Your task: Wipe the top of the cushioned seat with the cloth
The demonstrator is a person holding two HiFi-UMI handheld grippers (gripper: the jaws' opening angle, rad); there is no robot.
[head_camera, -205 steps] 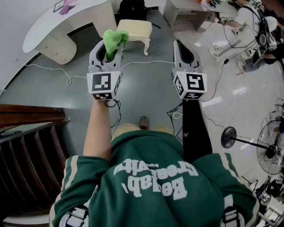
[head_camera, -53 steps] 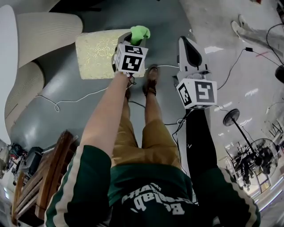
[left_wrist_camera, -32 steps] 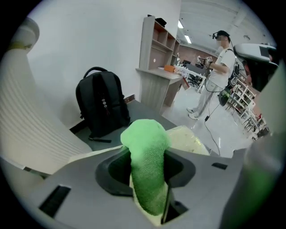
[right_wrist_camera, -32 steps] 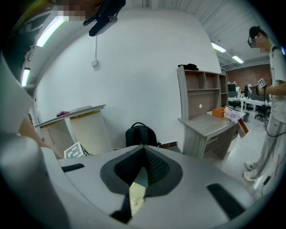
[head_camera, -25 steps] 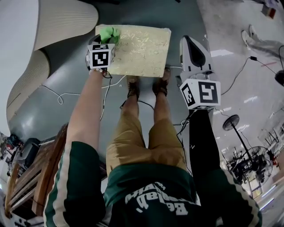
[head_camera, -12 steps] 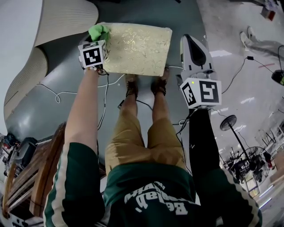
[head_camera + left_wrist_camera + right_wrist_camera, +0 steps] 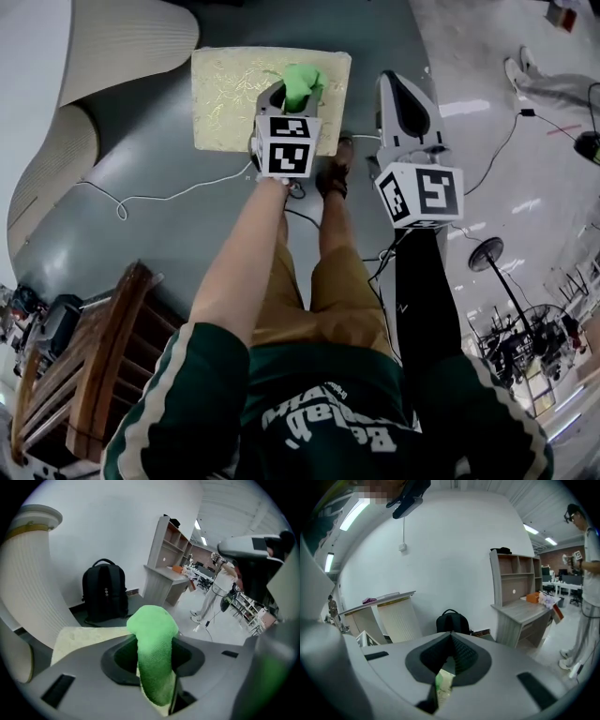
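The cushioned seat (image 7: pixel 230 89) is a cream square with a gold pattern, on the floor in front of the person's feet. My left gripper (image 7: pixel 292 94) hangs over the seat's near right part, shut on a green cloth (image 7: pixel 305 82) that sticks out past its tips. In the left gripper view the cloth (image 7: pixel 152 663) fills the gap of that gripper (image 7: pixel 152 639), with the seat (image 7: pixel 86 637) below and to the left. My right gripper (image 7: pixel 390 82) is held to the right of the seat, off its edge. Its jaws (image 7: pixel 451 637) stand shut with nothing between them.
A black backpack (image 7: pixel 105 595) leans on the wall behind the seat, next to a grey desk with shelves (image 7: pixel 168 569). A curved white counter (image 7: pixel 112 42) is at the left. White cable (image 7: pixel 159 197) runs over the floor. Wooden furniture (image 7: pixel 84 375) stands near left, a fan stand (image 7: pixel 492 258) at the right.
The person walked up to the seat. In the last second my left gripper, with the cloth, went from the seat's far left corner across to its near right part. The right gripper stayed beside the seat.
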